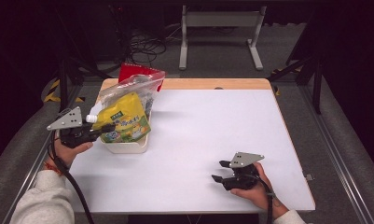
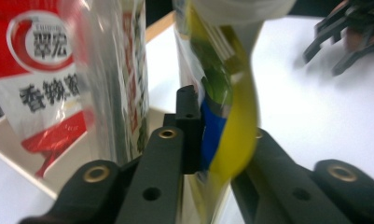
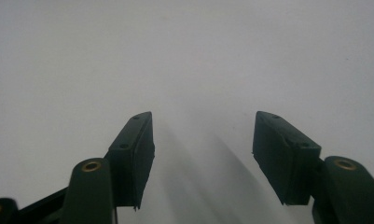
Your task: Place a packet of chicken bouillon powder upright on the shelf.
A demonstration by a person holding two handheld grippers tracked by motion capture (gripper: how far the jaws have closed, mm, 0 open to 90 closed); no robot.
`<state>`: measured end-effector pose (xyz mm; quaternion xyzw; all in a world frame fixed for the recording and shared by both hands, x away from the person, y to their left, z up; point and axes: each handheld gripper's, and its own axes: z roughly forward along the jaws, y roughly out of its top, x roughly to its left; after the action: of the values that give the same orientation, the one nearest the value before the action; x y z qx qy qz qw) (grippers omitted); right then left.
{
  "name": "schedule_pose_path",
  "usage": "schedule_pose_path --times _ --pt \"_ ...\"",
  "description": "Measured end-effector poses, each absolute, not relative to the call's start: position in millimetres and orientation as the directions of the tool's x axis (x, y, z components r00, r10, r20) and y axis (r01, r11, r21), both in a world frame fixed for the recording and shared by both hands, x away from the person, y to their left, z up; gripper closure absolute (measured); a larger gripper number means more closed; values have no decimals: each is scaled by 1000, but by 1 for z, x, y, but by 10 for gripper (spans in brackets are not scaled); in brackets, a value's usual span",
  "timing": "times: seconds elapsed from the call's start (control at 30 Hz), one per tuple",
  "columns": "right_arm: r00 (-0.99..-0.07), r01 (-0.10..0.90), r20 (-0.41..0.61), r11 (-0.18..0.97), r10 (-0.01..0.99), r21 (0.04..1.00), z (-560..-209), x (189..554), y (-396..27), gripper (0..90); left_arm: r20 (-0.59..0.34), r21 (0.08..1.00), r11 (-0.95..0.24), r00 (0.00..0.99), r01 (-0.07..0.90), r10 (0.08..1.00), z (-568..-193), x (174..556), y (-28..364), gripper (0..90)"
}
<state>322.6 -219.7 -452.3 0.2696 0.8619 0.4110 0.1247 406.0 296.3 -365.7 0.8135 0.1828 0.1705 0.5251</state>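
A yellow spouted drink pouch [image 1: 124,119] with a white cap [image 1: 91,118] stands tilted in a white tub [image 1: 128,147] at the table's left. My left gripper [image 1: 109,127] reaches in from the left and is shut on the pouch's lower edge. In the left gripper view the yellow and blue pouch [image 2: 231,116] sits pinched between the jaws of the left gripper [image 2: 222,126]. My right gripper [image 1: 220,171] rests low over the white table near its front right, open and holding nothing. Bare table shows between the jaws of the right gripper [image 3: 203,140].
Behind the pouch in the tub lean a clear zip bag [image 1: 133,91] and a red snack packet [image 1: 135,71]; the red and white packet [image 2: 35,70] is close at left. The white table [image 1: 212,121] has a wooden far edge. Frame legs and cables lie beyond.
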Motion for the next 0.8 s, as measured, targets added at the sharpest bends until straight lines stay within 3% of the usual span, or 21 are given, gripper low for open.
schedule_pose_path --times 0.4,0.5,0.6,0.8 --pt "-824 372 12 525 567 765 -454 324 -219 367 97 921 -372 854 117 510 -355 402 302 836" --pt "-826 374 11 534 563 758 -456 324 -218 364 98 908 -399 865 125 493 -356 405 299 825" --pt "-829 374 12 539 559 755 -456 324 -217 361 109 893 -433 873 124 475 -355 403 298 870" --pt "-828 379 15 539 561 752 -457 324 -218 358 121 884 -446 853 140 507 -354 401 298 886"
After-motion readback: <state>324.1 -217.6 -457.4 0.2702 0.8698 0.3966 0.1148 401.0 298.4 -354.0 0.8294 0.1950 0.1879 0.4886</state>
